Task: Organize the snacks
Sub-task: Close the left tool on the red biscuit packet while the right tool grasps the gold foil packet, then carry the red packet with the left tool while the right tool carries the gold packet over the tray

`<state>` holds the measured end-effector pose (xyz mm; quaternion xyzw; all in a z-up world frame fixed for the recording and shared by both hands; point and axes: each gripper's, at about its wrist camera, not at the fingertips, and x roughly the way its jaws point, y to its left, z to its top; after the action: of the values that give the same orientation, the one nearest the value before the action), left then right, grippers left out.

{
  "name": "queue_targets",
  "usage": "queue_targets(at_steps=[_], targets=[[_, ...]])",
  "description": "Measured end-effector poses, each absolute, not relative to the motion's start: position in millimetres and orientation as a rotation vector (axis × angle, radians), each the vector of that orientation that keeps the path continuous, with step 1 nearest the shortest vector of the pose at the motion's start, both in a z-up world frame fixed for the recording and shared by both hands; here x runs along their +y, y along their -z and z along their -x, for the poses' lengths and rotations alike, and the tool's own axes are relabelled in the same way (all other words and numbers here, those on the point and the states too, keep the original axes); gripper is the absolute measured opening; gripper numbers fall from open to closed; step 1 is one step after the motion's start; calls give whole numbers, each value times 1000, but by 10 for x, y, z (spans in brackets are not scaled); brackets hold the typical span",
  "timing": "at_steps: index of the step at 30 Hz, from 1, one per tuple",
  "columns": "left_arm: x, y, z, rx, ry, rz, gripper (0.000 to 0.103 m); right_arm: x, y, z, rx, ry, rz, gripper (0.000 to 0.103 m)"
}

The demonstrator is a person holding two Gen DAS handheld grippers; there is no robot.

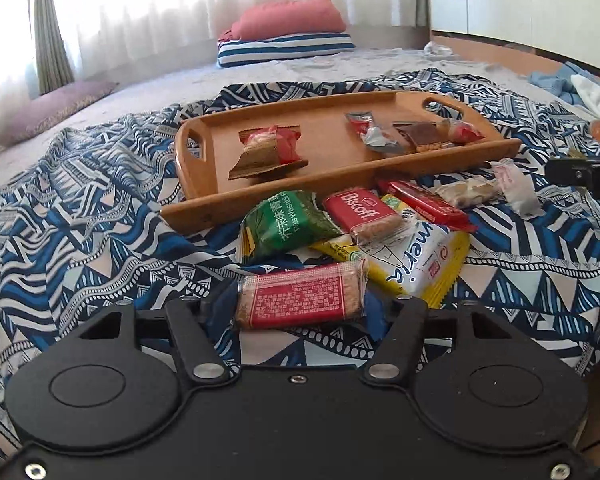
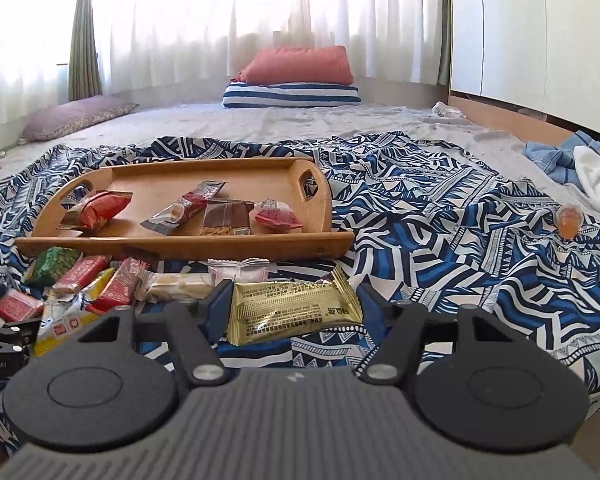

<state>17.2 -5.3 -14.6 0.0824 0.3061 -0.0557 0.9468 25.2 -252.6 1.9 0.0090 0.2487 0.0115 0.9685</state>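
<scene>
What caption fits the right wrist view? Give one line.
Right gripper fingers straddle a gold snack packet before the wooden tray.
</scene>
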Motion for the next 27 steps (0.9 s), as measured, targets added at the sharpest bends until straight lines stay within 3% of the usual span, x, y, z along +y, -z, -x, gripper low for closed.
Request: queue_targets(at_steps=[13,27], targets=[[50,-310,-180,568,77,-124,60,-2480,-169,-367,473,-53,-25,68],[225,-893,-1154,567,85,-47,60,-2478,-531,-1128,554,-106,-61,68]])
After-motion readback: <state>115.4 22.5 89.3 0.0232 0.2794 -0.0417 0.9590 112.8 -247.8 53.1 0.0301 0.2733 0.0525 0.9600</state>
